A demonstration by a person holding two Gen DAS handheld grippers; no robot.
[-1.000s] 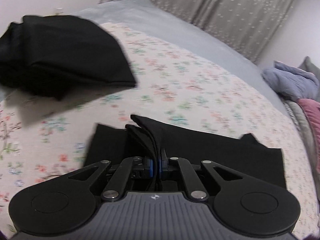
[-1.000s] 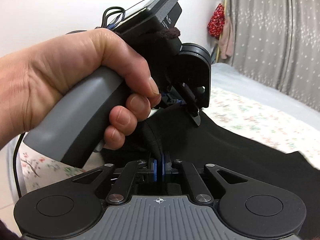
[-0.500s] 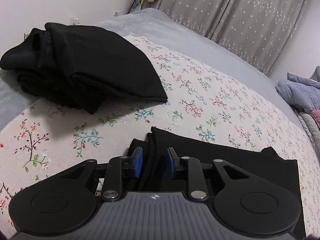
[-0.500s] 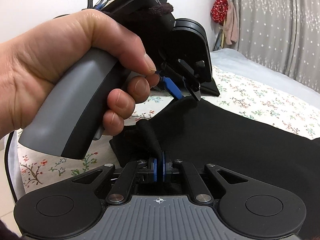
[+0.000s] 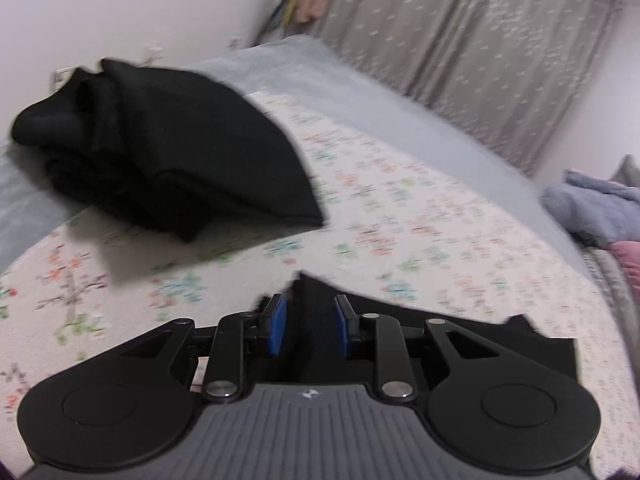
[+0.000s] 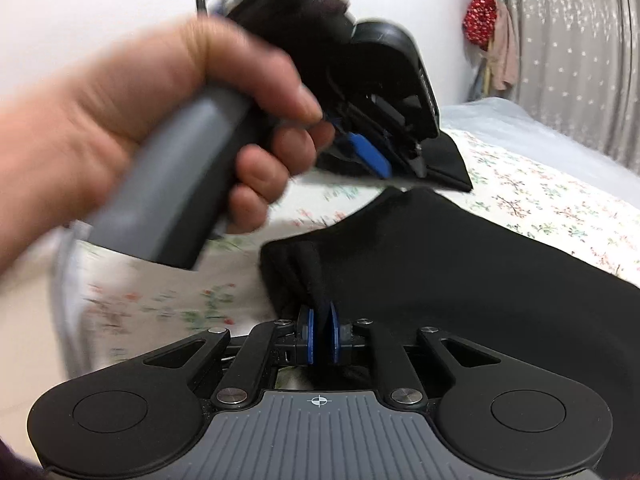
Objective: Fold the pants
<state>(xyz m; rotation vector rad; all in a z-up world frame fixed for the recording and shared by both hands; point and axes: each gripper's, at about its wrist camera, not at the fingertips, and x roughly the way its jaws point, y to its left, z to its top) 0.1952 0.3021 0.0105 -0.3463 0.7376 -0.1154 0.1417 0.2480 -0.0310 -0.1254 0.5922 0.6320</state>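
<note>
Black pants (image 6: pixel 460 264) lie folded flat on the floral sheet (image 5: pixel 420 216) of the bed; taken as landmark for all positions below.

Left gripper (image 5: pixel 308 328): blue pads (image 5: pixel 276 324) stand apart over the near edge of the pants. A raised fold of black cloth sits in the gap, touching neither pad as far as the left wrist view shows. Released. In the right wrist view the same gripper (image 6: pixel 384 160) hangs above the far-left corner of the pants, clear of the cloth, carried by a hand (image 6: pixel 168 128) wrapped around its grey handle. That view is motion-blurred on the hand.

Right gripper (image 6: pixel 320 340): at the near-left corner of the pants. Jaws opening, with a bunched ridge of the layered edge between the pads (image 6: pixel 306 336); the cloth fills the narrow gap and appears in contact on both sides.

Second dark garment (image 5: pixel 160 152): a rumpled black heap well beyond the pants to the left, part on the floral sheet, part on the grey blanket (image 5: pixel 360 96).

Lilac bundle (image 5: pixel 592 208) far right of the pants, at the bed's edge. Grey dotted curtain (image 5: pixel 480 40) behind the pants along the far wall
</note>
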